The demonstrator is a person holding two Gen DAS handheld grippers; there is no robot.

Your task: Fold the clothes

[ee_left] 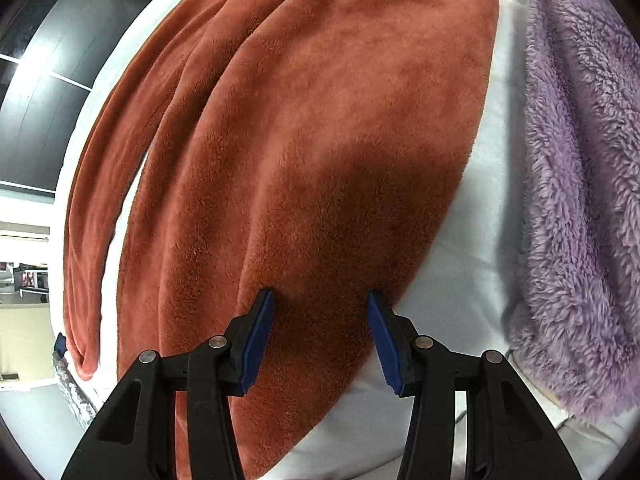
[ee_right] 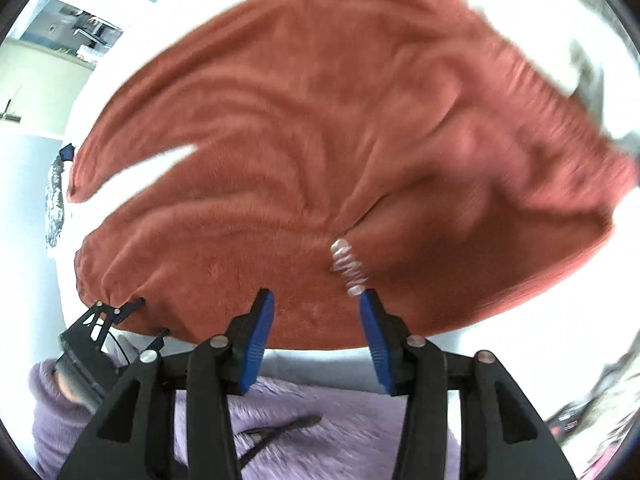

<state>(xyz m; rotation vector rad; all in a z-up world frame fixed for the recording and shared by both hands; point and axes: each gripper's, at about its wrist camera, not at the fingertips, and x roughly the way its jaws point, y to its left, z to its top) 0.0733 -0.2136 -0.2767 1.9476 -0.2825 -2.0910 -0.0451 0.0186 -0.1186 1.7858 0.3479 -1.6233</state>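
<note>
A rust-coloured fleece garment lies spread on a white table. My left gripper stands open right above its near edge, blue pads apart, with only fleece below them. In the right wrist view the same garment fills the blurred frame, and a pale ribbed label shows on it. My right gripper hangs open over the garment's near hem, holding nothing. The left gripper shows there too, at the garment's lower left corner.
Purple fleece lies along the right of the table; a purple sleeve covers the hand on the left gripper. The table edge curves along the left, with dark floor beyond it. A patterned strip hangs at that edge.
</note>
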